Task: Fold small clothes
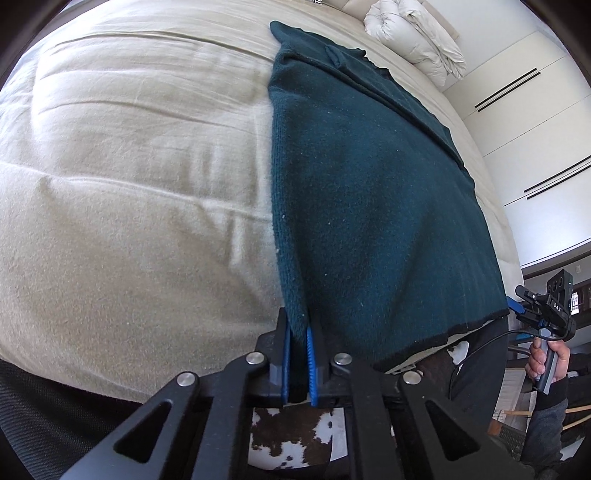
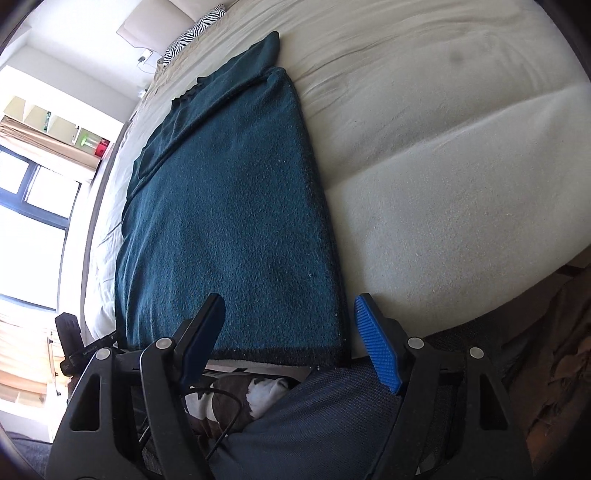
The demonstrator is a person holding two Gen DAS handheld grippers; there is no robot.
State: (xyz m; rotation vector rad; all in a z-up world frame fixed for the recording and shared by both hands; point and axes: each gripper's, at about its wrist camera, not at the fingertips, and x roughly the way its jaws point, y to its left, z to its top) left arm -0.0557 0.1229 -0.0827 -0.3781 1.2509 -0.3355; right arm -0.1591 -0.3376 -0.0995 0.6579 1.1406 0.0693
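A dark teal knit sweater (image 1: 369, 192) lies folded lengthwise on the beige bed, its black hem at the near edge. My left gripper (image 1: 298, 334) is shut on the sweater's near left hem corner. The sweater also shows in the right wrist view (image 2: 229, 221). My right gripper (image 2: 290, 314) is open, its jaws wide apart on either side of the sweater's near right hem corner, not touching it. The right gripper also shows at the far right of the left wrist view (image 1: 517, 306), held in a hand.
The beige bed cover (image 1: 129, 184) stretches left of the sweater and also right of it (image 2: 461, 166). A rolled white duvet (image 1: 413, 37) lies at the far end. A zebra pillow (image 2: 195, 33) sits at the head. A cowhide rug (image 1: 295, 435) is below.
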